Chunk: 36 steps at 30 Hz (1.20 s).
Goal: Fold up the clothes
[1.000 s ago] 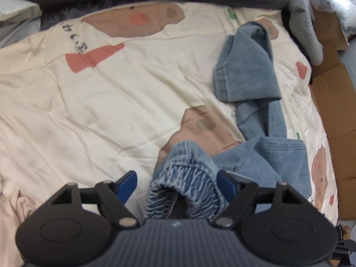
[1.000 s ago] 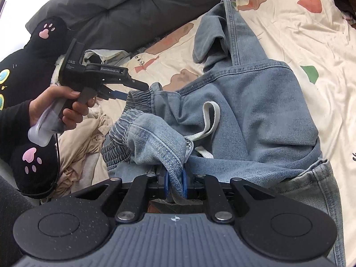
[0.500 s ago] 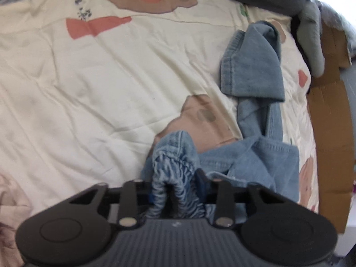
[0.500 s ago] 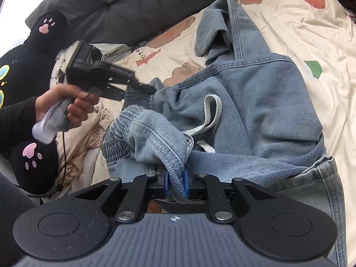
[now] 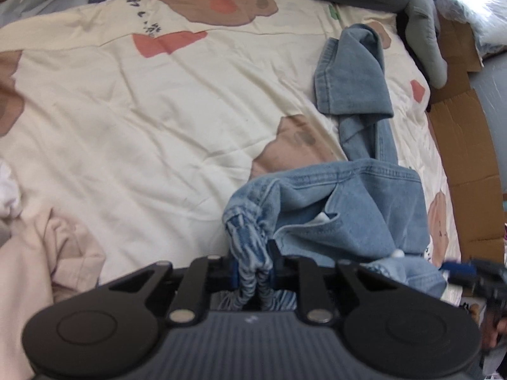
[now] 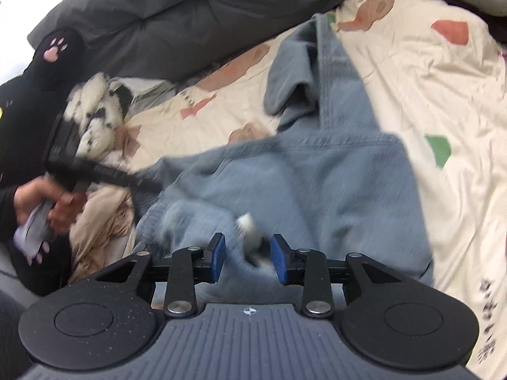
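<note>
A pair of light blue denim trousers [image 5: 358, 196] lies rumpled on a bed covered by a cream quilt [image 5: 158, 110] printed with brown and red shapes. The left gripper [image 5: 252, 272] has its jaws clenched on the gathered elastic waistband [image 5: 247, 237], which bunches up right at the jaws. From there the trousers run away from the gripper and to its right, one leg stretching toward the far side of the bed with its end doubled over on itself.

The right gripper [image 6: 247, 258] has its jaws released, the blue pads standing apart with denim and a white drawstring [image 6: 248, 224] just beyond them; nothing is held. This view is blurred by motion. In it, the person's left hand [image 6: 47, 202] grips the other tool's handle at the far left, its jaws at the waistband.

The left hand alone holds the garment; the right is nearest the hip and drawstring area. The trousers are not folded flat.

Around them: a pale pink garment [image 5: 47, 253] beside the left gripper, a grey duvet [image 6: 158, 15] along the bed's far edge, and flattened cardboard [image 5: 459, 145] beyond the right side. The pink garment lies close enough to get caught up.
</note>
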Each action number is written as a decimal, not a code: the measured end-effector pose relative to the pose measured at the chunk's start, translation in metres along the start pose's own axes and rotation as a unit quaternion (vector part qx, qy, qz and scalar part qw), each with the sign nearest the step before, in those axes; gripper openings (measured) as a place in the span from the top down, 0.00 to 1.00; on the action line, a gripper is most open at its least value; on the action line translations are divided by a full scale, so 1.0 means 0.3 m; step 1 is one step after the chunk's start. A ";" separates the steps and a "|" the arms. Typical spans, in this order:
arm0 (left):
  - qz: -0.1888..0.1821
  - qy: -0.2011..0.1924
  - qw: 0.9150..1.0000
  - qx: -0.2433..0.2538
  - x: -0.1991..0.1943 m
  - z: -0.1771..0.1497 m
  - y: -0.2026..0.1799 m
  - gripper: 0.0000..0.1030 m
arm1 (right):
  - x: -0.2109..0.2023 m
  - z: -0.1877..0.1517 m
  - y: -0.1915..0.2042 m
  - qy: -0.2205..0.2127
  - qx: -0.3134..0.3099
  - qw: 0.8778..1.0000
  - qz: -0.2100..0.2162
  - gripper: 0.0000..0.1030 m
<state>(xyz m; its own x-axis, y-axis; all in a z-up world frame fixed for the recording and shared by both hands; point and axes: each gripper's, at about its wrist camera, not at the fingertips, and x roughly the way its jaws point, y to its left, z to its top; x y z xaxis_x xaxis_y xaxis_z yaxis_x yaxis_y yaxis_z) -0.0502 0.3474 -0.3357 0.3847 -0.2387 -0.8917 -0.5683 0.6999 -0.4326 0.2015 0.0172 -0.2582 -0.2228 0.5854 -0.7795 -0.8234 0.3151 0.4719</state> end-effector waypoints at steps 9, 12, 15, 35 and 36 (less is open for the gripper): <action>-0.029 0.000 1.000 -0.005 -0.043 -0.096 0.028 0.83 | 0.098 0.246 -0.150 -0.036 0.030 0.998 -0.049 0.40; -0.036 0.001 0.999 -0.007 -0.052 -0.117 0.036 0.83 | 0.159 0.334 -0.192 -0.038 0.045 0.996 -0.061 0.37; -0.043 0.003 0.999 -0.009 -0.061 -0.139 0.045 0.83 | 0.228 0.409 -0.215 -0.026 0.047 0.996 -0.070 0.37; -0.048 -0.010 0.998 -0.027 -0.070 -0.172 0.069 0.83 | 0.490 0.467 -0.273 0.068 -0.001 0.992 -0.105 0.90; -0.048 -0.012 0.998 -0.026 -0.073 -0.172 0.067 0.83 | 0.470 0.470 -0.276 0.066 0.002 0.993 -0.102 0.92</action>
<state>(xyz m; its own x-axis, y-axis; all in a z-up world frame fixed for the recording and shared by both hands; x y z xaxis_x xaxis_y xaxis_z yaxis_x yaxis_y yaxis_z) -0.1078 0.3319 -0.3317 0.4552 -0.2865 -0.8430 -0.5651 0.6387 -0.5222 0.3119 0.1790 -0.3492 -0.1189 0.4060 -0.9061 -0.8566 0.4196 0.3004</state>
